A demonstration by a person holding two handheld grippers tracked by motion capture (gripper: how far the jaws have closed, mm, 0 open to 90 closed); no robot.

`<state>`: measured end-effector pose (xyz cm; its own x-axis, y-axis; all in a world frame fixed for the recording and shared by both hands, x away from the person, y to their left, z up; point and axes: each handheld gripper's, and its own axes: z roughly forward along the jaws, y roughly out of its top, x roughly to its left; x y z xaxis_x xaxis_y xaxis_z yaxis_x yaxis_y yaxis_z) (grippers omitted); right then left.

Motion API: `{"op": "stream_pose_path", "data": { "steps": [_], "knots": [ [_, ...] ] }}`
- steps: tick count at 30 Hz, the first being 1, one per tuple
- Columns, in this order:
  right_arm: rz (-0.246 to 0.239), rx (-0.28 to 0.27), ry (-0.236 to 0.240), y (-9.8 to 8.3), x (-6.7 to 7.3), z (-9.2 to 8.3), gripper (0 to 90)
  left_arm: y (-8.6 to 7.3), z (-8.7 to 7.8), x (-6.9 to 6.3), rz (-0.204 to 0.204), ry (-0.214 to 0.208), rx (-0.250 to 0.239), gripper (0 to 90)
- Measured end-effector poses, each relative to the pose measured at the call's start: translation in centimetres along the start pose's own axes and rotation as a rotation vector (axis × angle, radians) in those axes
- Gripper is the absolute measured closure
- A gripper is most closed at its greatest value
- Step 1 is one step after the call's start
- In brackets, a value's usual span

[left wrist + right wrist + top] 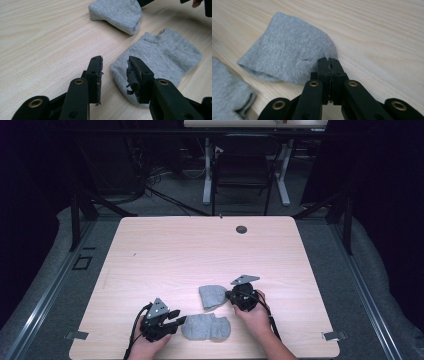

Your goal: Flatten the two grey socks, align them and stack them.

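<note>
While the right gripper [329, 61] has its fingers clamped on the edge of the far sock [287, 60], the left gripper [115, 67] rests, fingers apart, at the near sock [160, 65]; both socks lie on the bench [200, 250].

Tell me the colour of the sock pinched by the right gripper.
Plain light grey sock, clearest in the right gripper view.

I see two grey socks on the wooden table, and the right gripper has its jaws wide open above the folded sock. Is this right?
Not quite. The right gripper is not wide open: in the right gripper view its jaws are closed together, pinching the edge of the folded sock. The rest holds: two grey socks lie on the wooden table, the other sock nearer the left gripper.
</note>
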<state>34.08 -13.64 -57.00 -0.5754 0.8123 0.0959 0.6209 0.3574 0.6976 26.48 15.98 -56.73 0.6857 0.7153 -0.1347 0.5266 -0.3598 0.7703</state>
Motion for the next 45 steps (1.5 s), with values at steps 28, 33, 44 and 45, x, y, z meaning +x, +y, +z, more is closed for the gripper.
{"op": "stream_pose_path", "data": {
  "steps": [28, 33, 44, 45],
  "knots": [
    [-0.103, -0.059, 0.023, 4.7, 3.7, -4.5, 88.7, 0.2, -0.7, 0.9, -0.018, 0.023, -0.021, 64.0],
    [-0.135, -0.042, 0.034, 5.7, 4.8, -3.9, 88.6, 0.3, -0.8, 1.2, -0.030, 0.029, -0.031, 64.0],
    [-0.168, 0.005, 0.053, 6.9, 6.9, -1.6, 88.3, 0.3, -1.0, 1.7, -0.044, 0.034, -0.035, 64.0],
    [-0.172, 0.010, 0.054, 7.0, 7.1, -1.4, 88.2, 0.3, -1.0, 1.7, -0.038, 0.039, -0.028, 64.0]
  ]
}}
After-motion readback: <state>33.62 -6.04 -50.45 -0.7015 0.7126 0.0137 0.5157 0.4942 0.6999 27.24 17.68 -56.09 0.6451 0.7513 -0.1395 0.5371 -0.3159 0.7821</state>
